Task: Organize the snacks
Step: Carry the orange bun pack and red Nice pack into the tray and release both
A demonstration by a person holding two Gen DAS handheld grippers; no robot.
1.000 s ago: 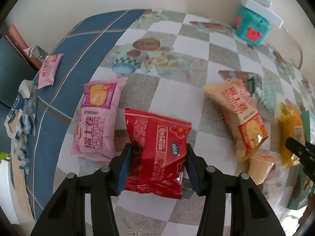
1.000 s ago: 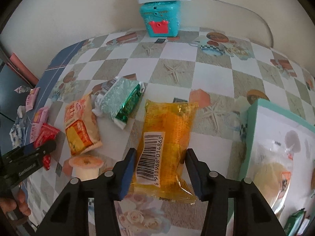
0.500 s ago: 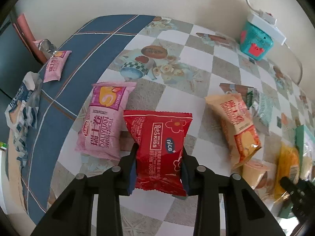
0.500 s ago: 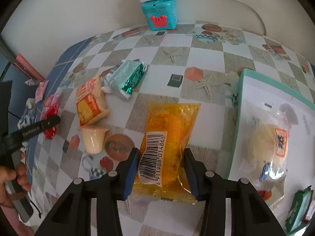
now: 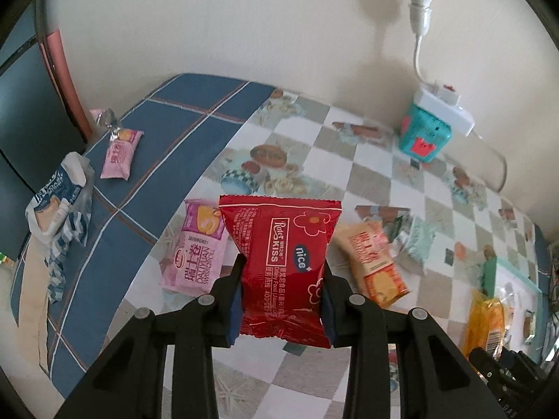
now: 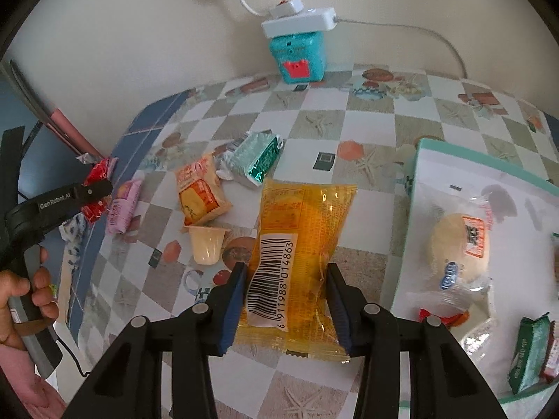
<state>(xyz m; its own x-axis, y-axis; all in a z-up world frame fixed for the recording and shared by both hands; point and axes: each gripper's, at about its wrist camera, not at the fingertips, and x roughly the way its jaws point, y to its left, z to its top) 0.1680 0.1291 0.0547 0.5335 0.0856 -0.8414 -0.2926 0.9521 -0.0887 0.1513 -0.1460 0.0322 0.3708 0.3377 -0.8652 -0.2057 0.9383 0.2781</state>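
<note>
Red snack pack (image 5: 283, 272), "Rolet KISS" and "nice" printed, pinched in left gripper (image 5: 282, 296), lifted clear of checked tablecloth (image 5: 370, 174). Pink "DALIYUAN SWISS ROLL" pack (image 5: 195, 251) lies below, near blue cloth edge. Yellow pack (image 6: 300, 262), barcode 6911988014863, clamped in right gripper (image 6: 284, 300), just left of teal-rimmed tray (image 6: 419, 160); bare squares behind.

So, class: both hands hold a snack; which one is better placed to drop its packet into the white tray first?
Probably the right. Its gripper, shut on the yellow packet, sits just beside the tray. The left gripper, gripping the red packet, is across the table.
</note>
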